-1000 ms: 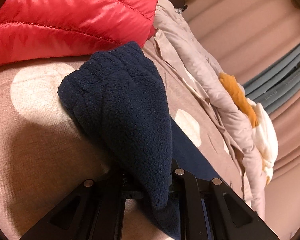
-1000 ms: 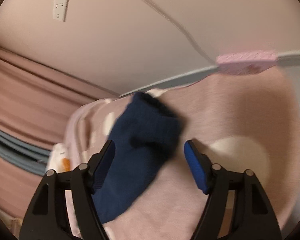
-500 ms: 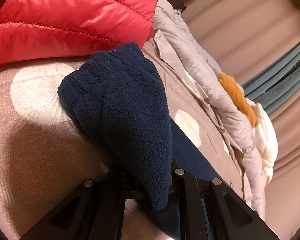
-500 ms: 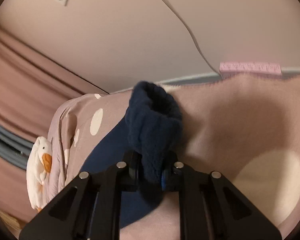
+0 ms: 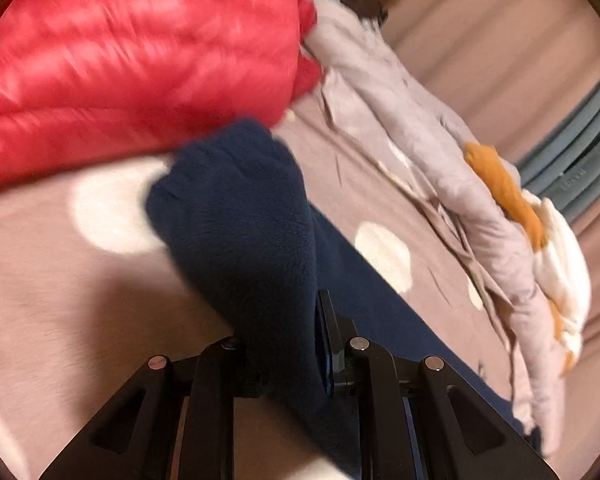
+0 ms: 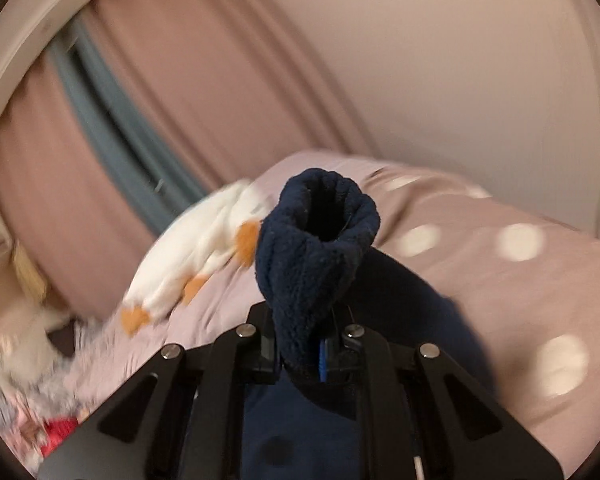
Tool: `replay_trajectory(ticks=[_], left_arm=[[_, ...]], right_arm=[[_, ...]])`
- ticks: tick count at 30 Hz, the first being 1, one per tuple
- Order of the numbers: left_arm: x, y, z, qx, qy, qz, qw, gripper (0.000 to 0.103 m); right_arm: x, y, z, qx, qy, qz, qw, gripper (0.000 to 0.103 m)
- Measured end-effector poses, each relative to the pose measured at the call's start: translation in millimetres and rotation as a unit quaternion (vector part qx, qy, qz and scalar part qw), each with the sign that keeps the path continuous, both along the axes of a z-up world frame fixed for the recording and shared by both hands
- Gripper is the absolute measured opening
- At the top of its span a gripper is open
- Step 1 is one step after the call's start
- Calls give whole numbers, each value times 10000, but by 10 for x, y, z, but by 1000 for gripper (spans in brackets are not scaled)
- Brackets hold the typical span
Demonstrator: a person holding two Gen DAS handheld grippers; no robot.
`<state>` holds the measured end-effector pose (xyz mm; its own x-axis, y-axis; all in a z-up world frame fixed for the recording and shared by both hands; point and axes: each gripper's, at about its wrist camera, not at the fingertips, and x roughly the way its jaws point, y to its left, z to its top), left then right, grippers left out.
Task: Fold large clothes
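Holding the soft, thick dark-blue fleece garment (image 5: 244, 232) over the bed, the left hand-held gripper (image 5: 296, 364) and right hand-held gripper (image 6: 306, 354) each clench one bunched cuff; it looks light, limp and easy to pinch.

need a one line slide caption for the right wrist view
Right gripper clamped on the cuff of a navy fleece garment above a pink polka-dot bedspread.

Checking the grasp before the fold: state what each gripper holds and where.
Both are shut on the navy fleece garment: the left gripper pinches one bunched cuff end, the right gripper another.
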<state>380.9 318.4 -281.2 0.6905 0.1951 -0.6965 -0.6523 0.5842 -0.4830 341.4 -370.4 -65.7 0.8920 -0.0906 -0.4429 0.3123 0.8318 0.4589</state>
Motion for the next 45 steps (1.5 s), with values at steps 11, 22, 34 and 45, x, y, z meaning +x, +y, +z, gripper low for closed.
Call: replay_trajectory(ticks=[11, 22, 34, 45], left_arm=[[-336, -239, 714, 857, -333, -421, 9949, 17], [-433, -473, 923, 1117, -493, -487, 9913, 17], [-419, -594, 974, 1154, -559, -683, 9894, 17], [-326, -1062, 1291, 2030, -807, -1182, 9687, 17]], right_arm=[[830, 1948, -678, 366, 916, 1917, 9765, 17], [647, 2000, -631, 348, 845, 1983, 9759, 73], [965, 1730, -1822, 143, 2452, 1469, 9582, 48], [724, 1446, -1325, -744, 1762, 829, 9780, 44]])
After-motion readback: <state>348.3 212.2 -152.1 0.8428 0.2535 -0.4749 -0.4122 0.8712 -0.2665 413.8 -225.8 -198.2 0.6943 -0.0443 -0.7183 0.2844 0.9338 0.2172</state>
